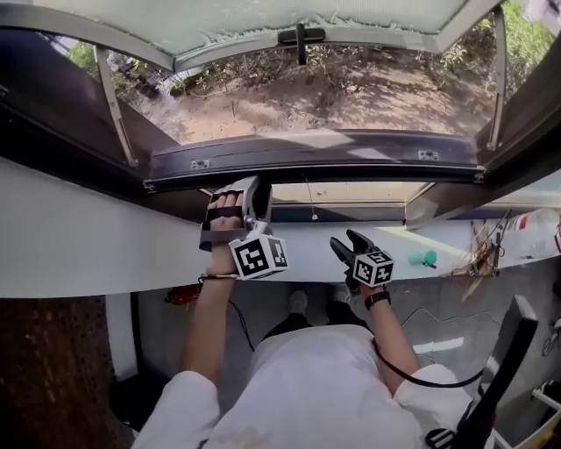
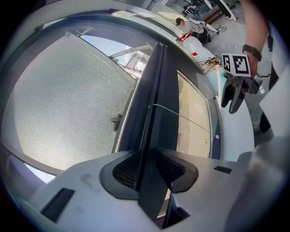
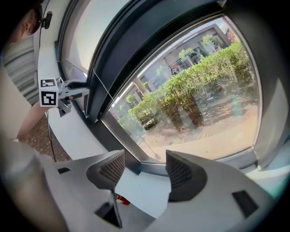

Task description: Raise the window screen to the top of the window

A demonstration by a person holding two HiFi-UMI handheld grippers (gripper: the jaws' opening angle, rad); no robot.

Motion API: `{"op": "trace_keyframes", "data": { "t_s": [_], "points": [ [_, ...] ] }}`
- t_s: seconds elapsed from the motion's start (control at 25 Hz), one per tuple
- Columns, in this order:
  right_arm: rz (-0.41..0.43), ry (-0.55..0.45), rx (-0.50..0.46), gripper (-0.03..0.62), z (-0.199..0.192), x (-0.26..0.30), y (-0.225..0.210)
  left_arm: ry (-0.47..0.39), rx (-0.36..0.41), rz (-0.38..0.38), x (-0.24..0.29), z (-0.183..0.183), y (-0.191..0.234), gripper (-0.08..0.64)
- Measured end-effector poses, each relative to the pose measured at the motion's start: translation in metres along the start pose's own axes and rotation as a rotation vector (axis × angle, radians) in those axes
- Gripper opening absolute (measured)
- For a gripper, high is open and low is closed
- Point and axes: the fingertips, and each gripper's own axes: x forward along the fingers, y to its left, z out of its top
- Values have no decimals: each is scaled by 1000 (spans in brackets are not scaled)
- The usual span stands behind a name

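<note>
Pale mesh, framed: the window screen point(image 1: 245, 17) sits high in the window opening. Its lower edge and small dark handle point(image 1: 301, 37) are well above the dark rail point(image 1: 351, 156) that runs along the far edge of the white sill point(image 1: 88, 237). The screen's top edge is out of view.

Left tongs point(image 2: 153, 172): clamped on the rail's thin dark lip, left of the middle.

Right tongs point(image 3: 146, 172): jaws wide apart and empty, over the sill right of its middle, well below the handle.

Step judged in hand: reaching the handle for the remaining lift.

Handling notes:
- Take the handle at mid-edge, not the mesh, which likely dents or tears.
- Push straight up so the frame does not rack in its tracks.
- Use the left grip on the rail as a brace.
</note>
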Motion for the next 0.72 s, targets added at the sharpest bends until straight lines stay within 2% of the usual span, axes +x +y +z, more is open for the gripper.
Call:
{"op": "trace_keyframes", "data": {
  "t_s": [0.24, 0.52, 0.72],
  "points": [
    [35, 102, -105, 249, -2, 67, -1, 25, -3, -1, 0, -1, -1, 118],
    [34, 142, -145, 249, 11, 136, -6, 60, -4, -1, 3, -1, -1, 118],
    [61, 182, -136, 247, -3, 147, 7, 79, 1, 2, 2, -1, -2, 118]
  ]
}}
